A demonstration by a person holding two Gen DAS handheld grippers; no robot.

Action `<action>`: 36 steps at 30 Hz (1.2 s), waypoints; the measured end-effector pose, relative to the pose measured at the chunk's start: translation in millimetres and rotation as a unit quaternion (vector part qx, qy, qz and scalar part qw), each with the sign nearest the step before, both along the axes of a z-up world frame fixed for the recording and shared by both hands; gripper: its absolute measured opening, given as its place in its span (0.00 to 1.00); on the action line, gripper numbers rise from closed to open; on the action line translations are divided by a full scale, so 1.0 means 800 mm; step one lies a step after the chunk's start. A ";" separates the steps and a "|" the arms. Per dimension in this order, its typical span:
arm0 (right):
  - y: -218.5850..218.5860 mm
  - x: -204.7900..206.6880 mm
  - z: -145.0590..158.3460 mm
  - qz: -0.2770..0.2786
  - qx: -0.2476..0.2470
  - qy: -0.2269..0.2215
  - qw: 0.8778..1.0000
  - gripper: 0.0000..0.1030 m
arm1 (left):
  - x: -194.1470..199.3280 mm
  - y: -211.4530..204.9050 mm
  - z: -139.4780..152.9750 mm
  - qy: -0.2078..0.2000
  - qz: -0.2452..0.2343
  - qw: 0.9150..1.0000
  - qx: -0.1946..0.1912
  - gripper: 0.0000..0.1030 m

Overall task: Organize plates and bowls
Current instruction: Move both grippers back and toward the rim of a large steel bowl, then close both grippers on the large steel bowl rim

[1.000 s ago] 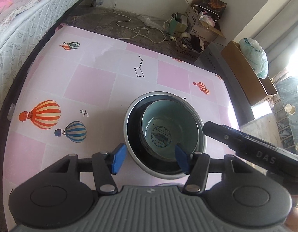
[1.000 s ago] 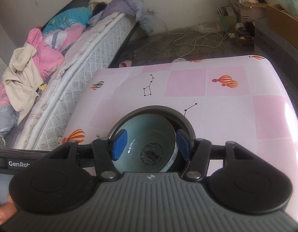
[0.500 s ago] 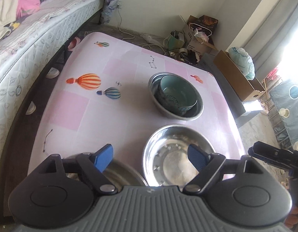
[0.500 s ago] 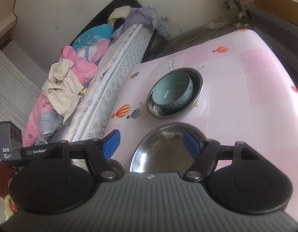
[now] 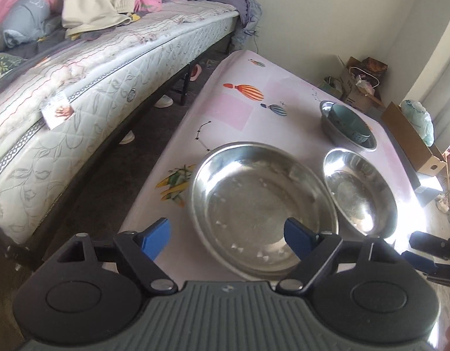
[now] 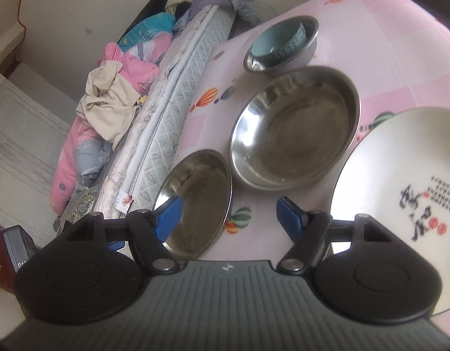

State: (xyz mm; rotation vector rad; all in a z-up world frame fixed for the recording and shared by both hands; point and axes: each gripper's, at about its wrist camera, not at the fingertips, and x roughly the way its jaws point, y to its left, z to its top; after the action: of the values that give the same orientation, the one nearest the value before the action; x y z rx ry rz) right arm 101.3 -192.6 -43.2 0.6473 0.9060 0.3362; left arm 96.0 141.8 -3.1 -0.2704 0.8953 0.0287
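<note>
Right wrist view, left to right: small steel dish (image 6: 195, 201), large steel bowl (image 6: 295, 128) with a teal bowl (image 6: 279, 44) nested in a steel bowl (image 6: 309, 44) behind, white plate (image 6: 400, 204). Right gripper (image 6: 229, 219) and left gripper (image 5: 228, 234) gape wide, holding nothing.

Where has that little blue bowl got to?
The blue bowl sits inside a small steel bowl at the table's far end, beyond the two empty steel bowls, seen in both wrist views.

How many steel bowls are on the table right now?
3: the nearest steel bowl by the bed-side edge, the big steel bowl mid-table, and the far steel bowl holding the blue bowl.
</note>
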 end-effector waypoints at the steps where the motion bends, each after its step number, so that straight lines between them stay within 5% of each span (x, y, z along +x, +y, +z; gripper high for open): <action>1: 0.010 -0.005 -0.008 0.005 0.000 0.007 1.000 0.70 | -0.005 0.002 -0.007 -0.001 0.009 1.000 0.013 0.84; 7: 0.053 -0.007 -0.035 0.009 0.012 0.022 1.000 0.70 | -0.010 0.010 -0.046 0.028 0.028 0.999 0.017 0.79; 15: 0.091 0.032 -0.058 -0.001 -0.008 0.025 1.000 0.70 | 0.008 0.002 -0.052 0.009 0.048 0.998 0.032 0.75; 26: 0.115 0.068 -0.082 -0.003 -0.055 0.012 0.998 0.60 | 0.043 -0.009 -0.071 0.040 0.055 0.996 0.051 0.52; 36: 0.117 0.074 -0.085 0.000 -0.072 0.002 0.997 0.26 | 0.043 -0.013 -0.068 0.041 0.067 0.995 0.053 0.22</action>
State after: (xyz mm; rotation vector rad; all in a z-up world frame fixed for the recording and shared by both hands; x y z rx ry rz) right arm 160.7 -99.1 -111.4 0.5150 0.9251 0.2669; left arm 130.6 131.8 -57.7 -0.2320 0.9521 0.2127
